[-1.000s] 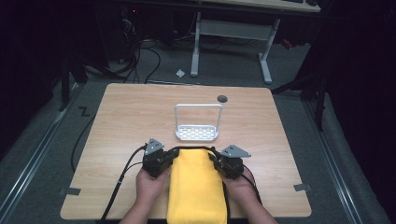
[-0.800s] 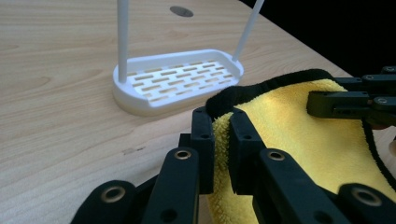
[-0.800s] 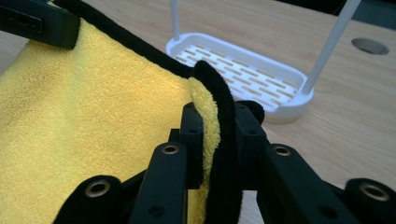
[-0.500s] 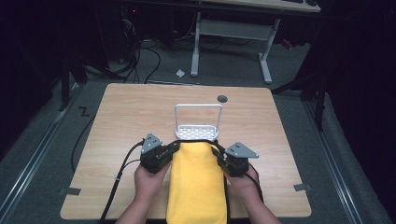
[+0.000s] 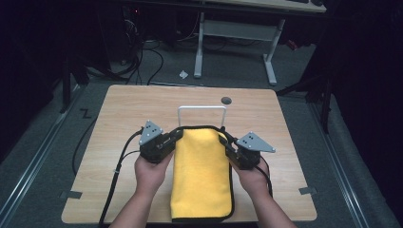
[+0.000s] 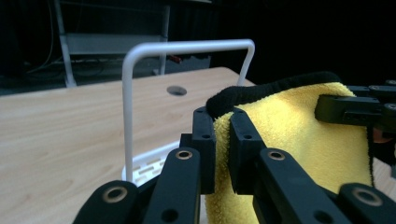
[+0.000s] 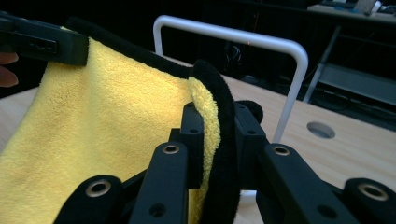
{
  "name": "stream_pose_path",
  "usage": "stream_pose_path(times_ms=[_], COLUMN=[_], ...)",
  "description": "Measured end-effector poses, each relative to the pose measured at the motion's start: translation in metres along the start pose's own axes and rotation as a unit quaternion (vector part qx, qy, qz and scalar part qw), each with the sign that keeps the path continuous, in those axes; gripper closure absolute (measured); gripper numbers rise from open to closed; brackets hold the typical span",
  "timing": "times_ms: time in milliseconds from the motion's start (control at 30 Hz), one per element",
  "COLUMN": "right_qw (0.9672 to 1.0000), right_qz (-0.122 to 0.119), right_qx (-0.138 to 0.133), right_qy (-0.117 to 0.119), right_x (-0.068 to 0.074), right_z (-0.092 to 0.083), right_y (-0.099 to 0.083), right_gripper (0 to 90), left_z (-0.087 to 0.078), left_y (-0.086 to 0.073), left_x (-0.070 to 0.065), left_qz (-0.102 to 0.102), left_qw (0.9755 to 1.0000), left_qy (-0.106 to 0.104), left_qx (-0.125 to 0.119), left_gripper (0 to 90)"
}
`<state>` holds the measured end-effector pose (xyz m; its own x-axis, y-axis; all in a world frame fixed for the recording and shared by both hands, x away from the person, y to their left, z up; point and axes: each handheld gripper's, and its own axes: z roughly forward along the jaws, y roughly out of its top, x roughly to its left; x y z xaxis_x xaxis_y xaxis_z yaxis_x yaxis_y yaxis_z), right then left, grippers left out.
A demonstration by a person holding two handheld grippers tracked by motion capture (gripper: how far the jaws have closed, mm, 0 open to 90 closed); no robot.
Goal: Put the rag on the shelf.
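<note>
A yellow towel (image 5: 202,175) with a black hem hangs between my two grippers over the near half of the table. My left gripper (image 5: 175,137) is shut on the towel's far left corner (image 6: 223,122). My right gripper (image 5: 226,140) is shut on its far right corner (image 7: 215,126). The towel's far edge is lifted and stretched level, its near end lying at the table's front edge. Just beyond it stands a white wire rack (image 5: 202,110) with an upright loop bar (image 6: 187,47) (image 7: 243,37) and a slotted base (image 6: 147,165).
The wooden table (image 5: 128,109) has a round cable hole (image 5: 226,100) at the back right of the rack. Black cables (image 5: 119,161) trail from the grippers off the left front. Desk legs and cables stand on the floor behind.
Both grippers have risen with the towel's far corners and moved toward the rack. The towel's far edge now covers the rack's base in the high view.
</note>
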<state>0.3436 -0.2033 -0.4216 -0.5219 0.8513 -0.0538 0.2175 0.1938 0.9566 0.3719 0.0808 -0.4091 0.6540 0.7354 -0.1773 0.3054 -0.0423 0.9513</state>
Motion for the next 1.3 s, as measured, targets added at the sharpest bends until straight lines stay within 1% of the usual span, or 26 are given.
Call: stream_pose_path(times_ms=[267, 500, 633, 933, 1033, 1167, 1233, 1300], right_qw=[0.9994, 0.9981, 0.9972, 0.9949, 0.9941, 0.9940, 0.9940, 0.9942], right_qz=[-0.007, -0.013, -0.016, -0.019, -0.021, -0.021, -0.021, -0.020], right_qx=[-0.033, -0.059, -0.072, -0.098, -0.104, -0.105, -0.104, -0.103], right_qy=[-0.006, -0.010, -0.012, -0.020, -0.023, -0.024, -0.025, -0.023], right_x=[-0.003, -0.006, -0.006, -0.012, -0.014, -0.016, -0.017, -0.018], right_z=[-0.003, -0.005, -0.008, -0.015, -0.017, -0.018, -0.017, -0.015], right_y=[0.028, 0.053, 0.065, 0.087, 0.094, 0.097, 0.097, 0.098], right_gripper=[78.3, 78.3, 78.3, 78.4, 78.3, 78.3, 78.3, 78.3], left_z=[-0.005, -0.011, -0.013, -0.014, -0.014, -0.012, -0.009, -0.007], left_y=[0.029, 0.053, 0.065, 0.092, 0.098, 0.101, 0.102, 0.104], left_x=[0.000, -0.002, -0.003, -0.008, -0.010, -0.010, -0.008, -0.003], left_qz=[0.009, 0.021, 0.029, 0.049, 0.054, 0.058, 0.055, 0.043], left_qw=[0.9995, 0.9983, 0.9976, 0.9954, 0.9948, 0.9947, 0.9949, 0.9956], left_qy=[0.001, 0.001, 0.001, 0.002, 0.002, 0.002, 0.000, -0.005], left_qx=[-0.029, -0.054, -0.063, -0.083, -0.086, -0.085, -0.084, -0.083], left_gripper=[83.0, 83.1, 83.2, 83.2, 83.3, 83.3, 83.4, 83.8])
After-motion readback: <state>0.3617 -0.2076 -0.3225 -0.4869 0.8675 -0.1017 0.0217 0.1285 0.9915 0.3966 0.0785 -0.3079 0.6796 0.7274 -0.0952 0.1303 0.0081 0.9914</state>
